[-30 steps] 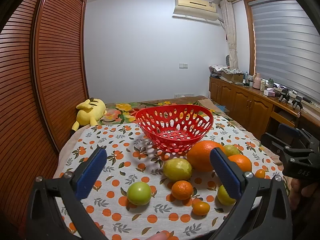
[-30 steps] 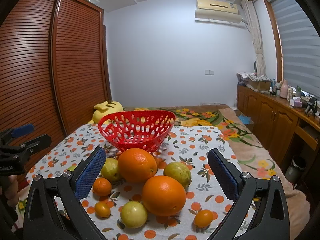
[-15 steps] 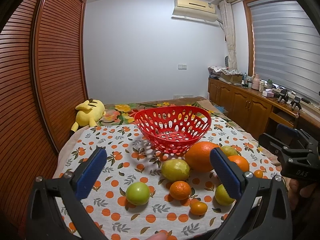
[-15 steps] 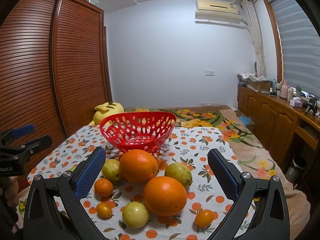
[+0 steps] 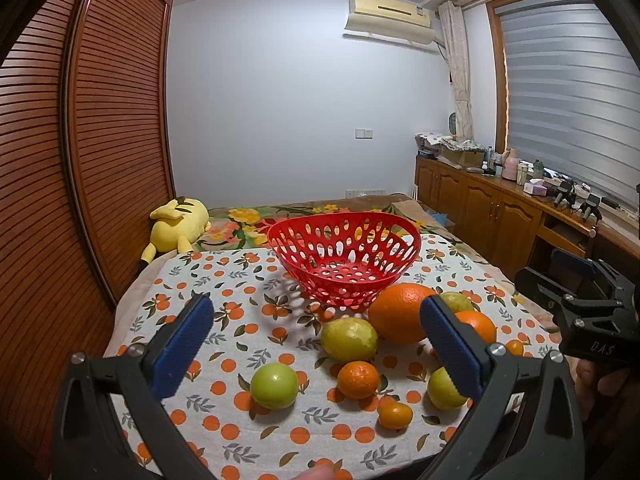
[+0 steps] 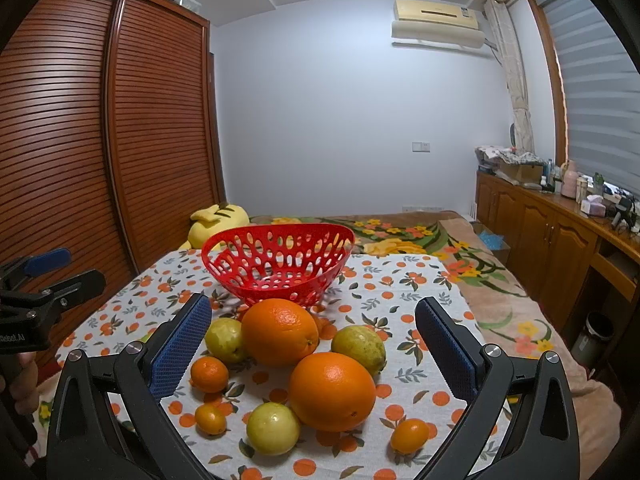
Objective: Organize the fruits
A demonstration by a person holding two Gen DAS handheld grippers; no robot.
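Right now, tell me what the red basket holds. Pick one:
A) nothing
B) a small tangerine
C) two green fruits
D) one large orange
A: through the holes and over the rim of the red basket only its bare red floor shows, and every fruit, like the large orange, lies on the tablecloth in front of it.

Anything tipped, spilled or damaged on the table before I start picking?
Nothing stands out. The red basket sits upright and empty, the fruit lies loose in front of it on the tablecloth, none visibly damaged. Both grippers' jaws are open and hold nothing.
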